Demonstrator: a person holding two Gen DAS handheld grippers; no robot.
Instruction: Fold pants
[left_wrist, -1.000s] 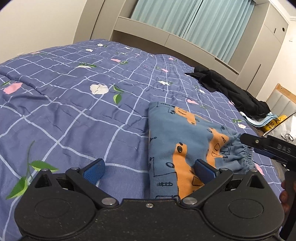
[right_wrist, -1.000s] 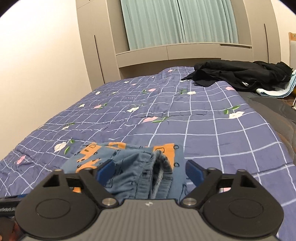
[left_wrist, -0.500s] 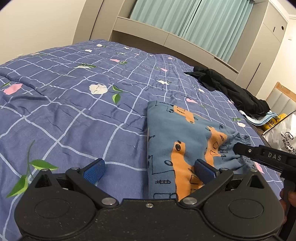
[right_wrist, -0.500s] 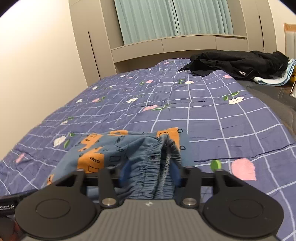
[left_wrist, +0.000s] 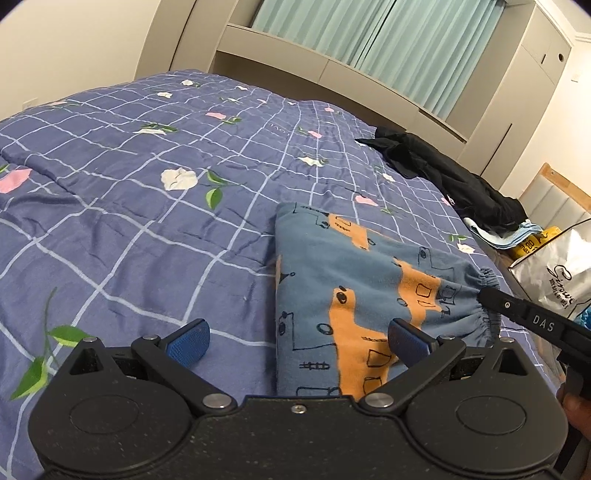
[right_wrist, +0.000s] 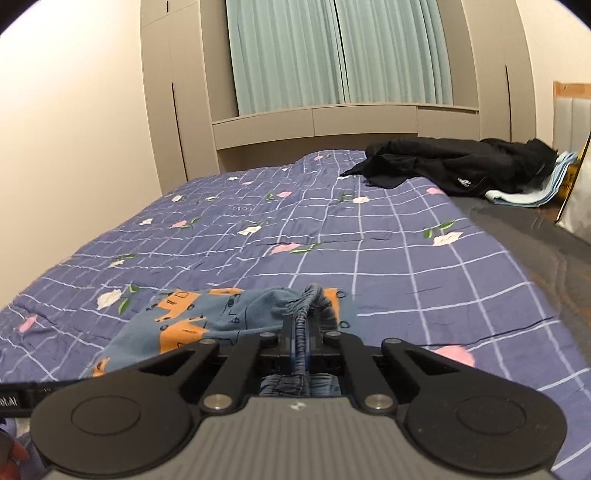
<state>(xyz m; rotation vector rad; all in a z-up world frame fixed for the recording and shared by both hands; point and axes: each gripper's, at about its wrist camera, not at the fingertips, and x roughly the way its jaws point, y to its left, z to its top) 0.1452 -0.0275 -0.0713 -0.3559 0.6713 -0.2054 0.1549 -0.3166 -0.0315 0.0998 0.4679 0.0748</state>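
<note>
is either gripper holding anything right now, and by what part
The right gripper is shut on the pants, pinching the gathered elastic waistband. The left gripper is open and holds nothing.

Home bedroom, quilted bed (left_wrist: 147, 192), curtains (right_wrist: 332, 51)

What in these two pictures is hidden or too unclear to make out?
- Near edge of the pants: left wrist view, covered by the left gripper body.
- Waistband inside the shut right gripper: right wrist view, pads hidden by cloth.
- Logo on the black clothes: too small.
- Bag beside the bed: cut off by the picture edge.
</note>
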